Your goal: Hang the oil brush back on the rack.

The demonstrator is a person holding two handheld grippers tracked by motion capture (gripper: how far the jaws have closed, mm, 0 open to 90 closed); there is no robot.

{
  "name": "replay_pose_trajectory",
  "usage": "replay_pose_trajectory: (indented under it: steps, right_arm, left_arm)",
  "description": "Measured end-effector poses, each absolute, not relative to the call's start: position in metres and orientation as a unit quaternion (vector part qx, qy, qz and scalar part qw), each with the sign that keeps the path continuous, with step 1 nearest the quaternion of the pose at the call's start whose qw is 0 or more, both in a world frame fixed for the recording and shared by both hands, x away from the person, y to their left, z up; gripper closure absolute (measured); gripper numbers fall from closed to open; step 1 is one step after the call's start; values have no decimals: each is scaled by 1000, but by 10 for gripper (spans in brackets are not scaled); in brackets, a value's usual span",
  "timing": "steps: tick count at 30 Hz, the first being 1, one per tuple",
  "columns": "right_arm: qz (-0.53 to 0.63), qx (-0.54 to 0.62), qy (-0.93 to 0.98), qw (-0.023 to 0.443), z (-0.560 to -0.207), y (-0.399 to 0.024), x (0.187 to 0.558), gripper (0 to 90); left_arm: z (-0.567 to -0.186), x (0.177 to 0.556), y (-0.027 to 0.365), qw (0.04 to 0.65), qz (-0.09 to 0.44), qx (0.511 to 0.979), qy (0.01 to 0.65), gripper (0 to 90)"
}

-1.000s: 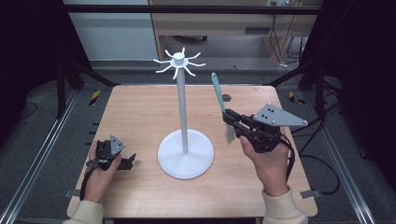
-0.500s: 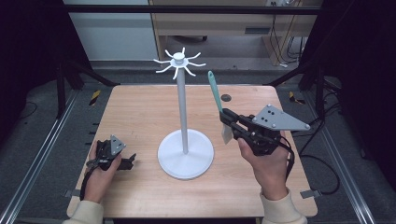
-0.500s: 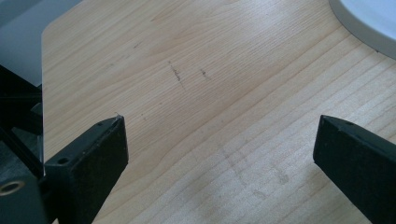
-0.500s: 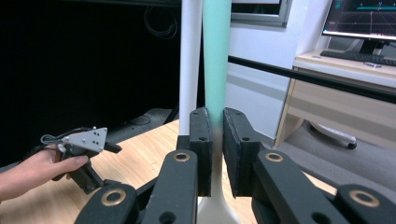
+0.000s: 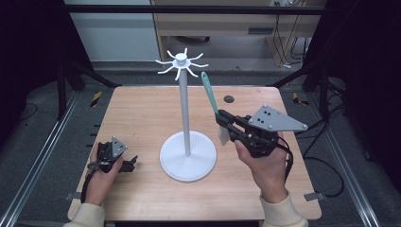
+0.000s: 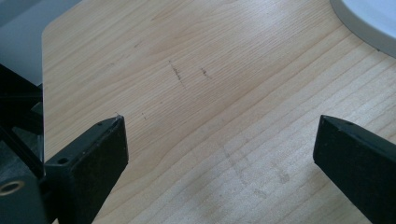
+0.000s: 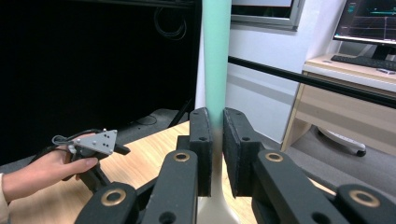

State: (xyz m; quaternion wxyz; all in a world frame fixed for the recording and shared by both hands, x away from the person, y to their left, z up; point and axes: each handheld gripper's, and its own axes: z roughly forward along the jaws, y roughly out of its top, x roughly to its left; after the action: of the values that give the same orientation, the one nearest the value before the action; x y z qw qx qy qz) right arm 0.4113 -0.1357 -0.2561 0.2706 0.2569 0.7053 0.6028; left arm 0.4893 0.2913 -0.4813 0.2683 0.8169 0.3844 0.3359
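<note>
over the wooden table (image 5: 142, 113), the right gripper (image 5: 222, 125), jaws clamped on a teal-handled spatula (image 5: 208, 92), likely must hang it on the white hook stand (image 5: 183, 90); the left gripper (image 5: 130, 163) rests with jaws wide and empty.

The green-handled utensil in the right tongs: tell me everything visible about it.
The utensil has a slim mint-green handle, smooth like plastic or silicone, fading into a whitish lower part that widens below the grip. A small hole seems to mark the handle's top end. It stands nearly upright, tip leaning slightly toward the white stand, apart from it. The right tongs are shut on it; it hangs above the wooden table.
</note>
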Motion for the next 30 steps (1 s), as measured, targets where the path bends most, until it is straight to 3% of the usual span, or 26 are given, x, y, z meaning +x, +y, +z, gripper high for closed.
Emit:
replay_pose_trajectory:
  steps: [30]
  right_arm:
    - [585, 264, 721, 259, -258, -122, 422, 824]
  left_arm:
    - [-481, 489, 291, 264, 335, 820, 382, 27]
